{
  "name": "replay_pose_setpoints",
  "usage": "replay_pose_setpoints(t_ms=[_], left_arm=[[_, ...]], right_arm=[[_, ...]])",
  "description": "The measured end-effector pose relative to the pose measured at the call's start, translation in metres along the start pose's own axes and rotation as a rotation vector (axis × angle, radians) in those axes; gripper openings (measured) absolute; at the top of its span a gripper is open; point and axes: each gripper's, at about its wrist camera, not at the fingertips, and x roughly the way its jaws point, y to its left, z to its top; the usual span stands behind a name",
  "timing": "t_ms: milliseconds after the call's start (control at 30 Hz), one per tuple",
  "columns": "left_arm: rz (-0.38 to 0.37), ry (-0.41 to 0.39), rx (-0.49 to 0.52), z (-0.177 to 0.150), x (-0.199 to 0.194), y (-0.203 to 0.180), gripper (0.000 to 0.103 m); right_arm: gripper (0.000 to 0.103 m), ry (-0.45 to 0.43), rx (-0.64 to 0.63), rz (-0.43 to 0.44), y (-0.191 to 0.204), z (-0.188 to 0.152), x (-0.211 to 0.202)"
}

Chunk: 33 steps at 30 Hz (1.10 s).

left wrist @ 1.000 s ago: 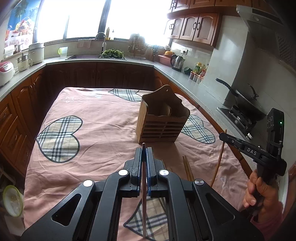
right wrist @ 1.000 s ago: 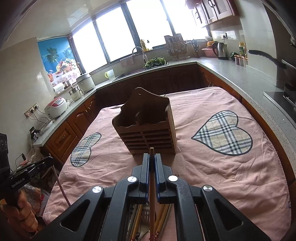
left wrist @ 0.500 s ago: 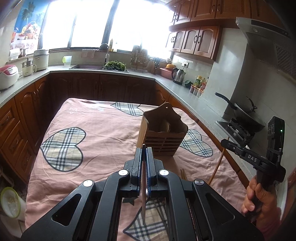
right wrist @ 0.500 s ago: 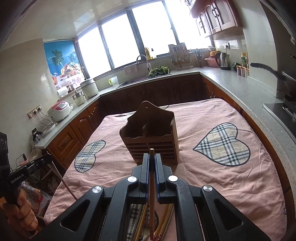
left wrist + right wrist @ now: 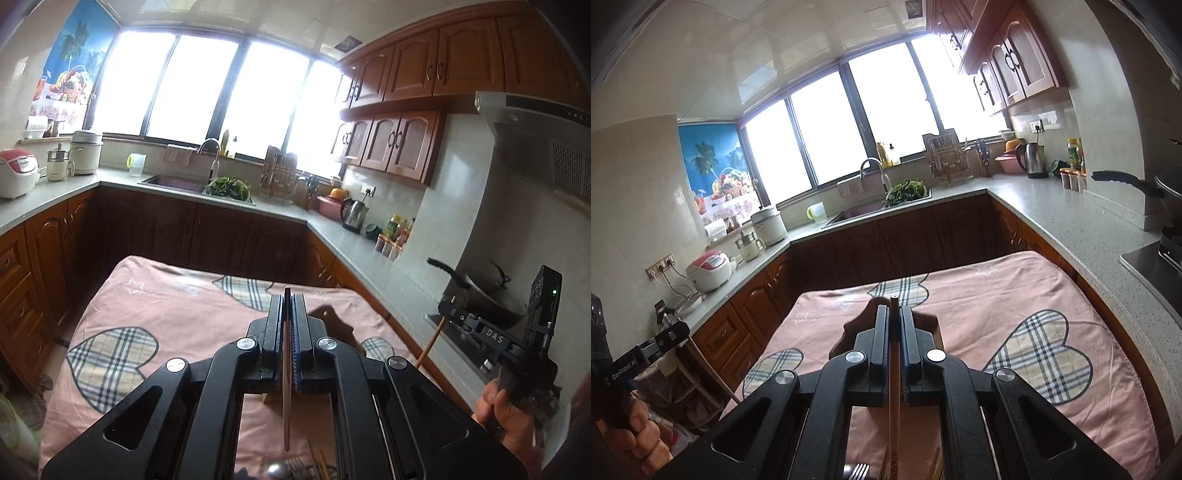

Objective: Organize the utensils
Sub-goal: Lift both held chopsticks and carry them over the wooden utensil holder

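Each gripper has a single chopstick pinched between its jaws. The left gripper (image 5: pixel 287 295) is clamped on a dark chopstick (image 5: pixel 286 387) that runs back through the jaws and hangs down toward the table. The right gripper (image 5: pixel 894 314) is clamped on a paler chopstick (image 5: pixel 894 406) with printing near its lower end.

Compared with a second ago, both have come up and tipped more level: the wooden utensil holder (image 5: pixel 857 325), then in full view ahead of the fingers, is now almost hidden behind them, only its top edge peeking out in the right view and a dark sliver in the left.

More utensils (image 5: pixel 295 469) lie on the pink tablecloth (image 5: pixel 166 302) below the grippers, cut off at the picture's edge. The hand (image 5: pixel 506 413) holding the right gripper shows at the left view's margin.
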Motion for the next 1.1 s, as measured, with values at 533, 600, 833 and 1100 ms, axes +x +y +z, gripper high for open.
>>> replay_pose_setpoints(t_ms=[533,600,833,1100], left_arm=[[0.042,-0.138,-0.081,0.04,0.107,0.006,0.003],[0.046,-0.134,-0.103,0.03,0.123,0.01,0.003],[0.064,-0.1,-0.144,-0.007,0.164,0.02,0.003],[0.068,-0.052,-0.132,-0.032,0.181,0.02,0.003]], right_arm=[[0.005,-0.16,0.029,-0.032,-0.019,0.055,0.078],[0.005,-0.157,0.033,-0.042,-0.023,0.045,0.09],[0.005,-0.124,0.073,-0.056,-0.042,0.009,0.123],[0.005,-0.089,0.111,-0.054,-0.053,-0.016,0.139]])
